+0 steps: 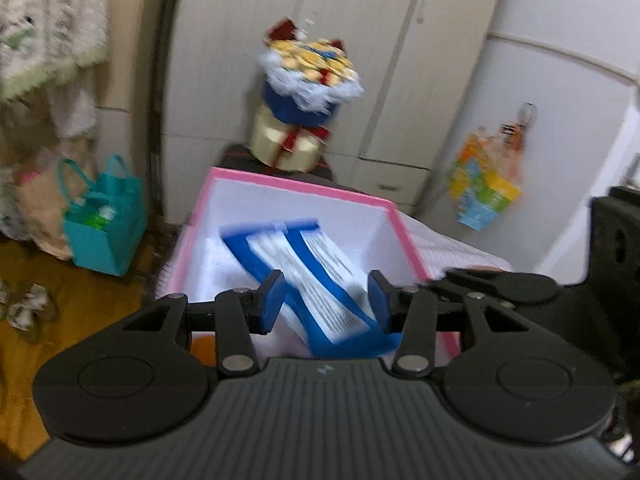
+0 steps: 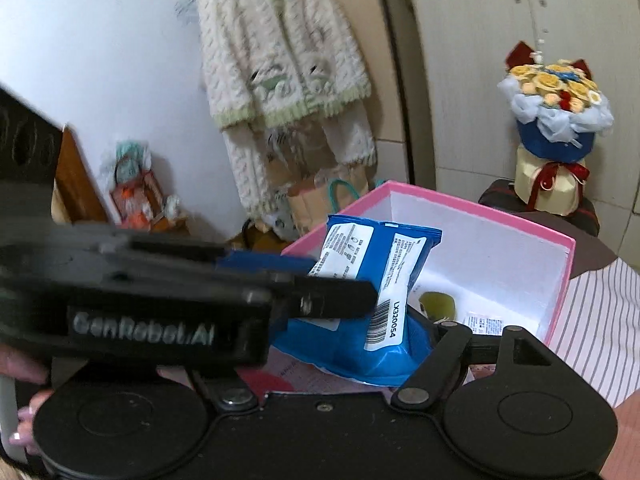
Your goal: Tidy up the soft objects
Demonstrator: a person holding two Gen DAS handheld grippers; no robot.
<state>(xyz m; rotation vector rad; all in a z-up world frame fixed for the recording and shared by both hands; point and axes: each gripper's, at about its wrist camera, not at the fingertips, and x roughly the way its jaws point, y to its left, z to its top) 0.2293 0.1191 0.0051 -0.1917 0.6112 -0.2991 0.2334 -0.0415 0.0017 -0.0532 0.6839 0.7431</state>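
Observation:
A soft blue packet with white labels (image 1: 308,280) lies tilted inside a pink-rimmed white box (image 1: 280,182). My left gripper (image 1: 326,300) hovers over the box with its blue fingers (image 1: 272,300) spread on either side of the packet, not pressing it. In the right wrist view the same packet (image 2: 380,280) stands at the near wall of the box (image 2: 480,208). The left gripper's body (image 2: 160,300) crosses in front of it. My right gripper's fingertips are hidden behind that body and the packet.
A flower bouquet (image 1: 308,80) stands on a round cream gift box (image 1: 286,148) behind the pink box. A teal bag (image 1: 104,220) sits on the wooden floor at left. A knitted cardigan (image 2: 280,60) hangs on the wall. A striped cloth (image 2: 592,320) lies right of the box.

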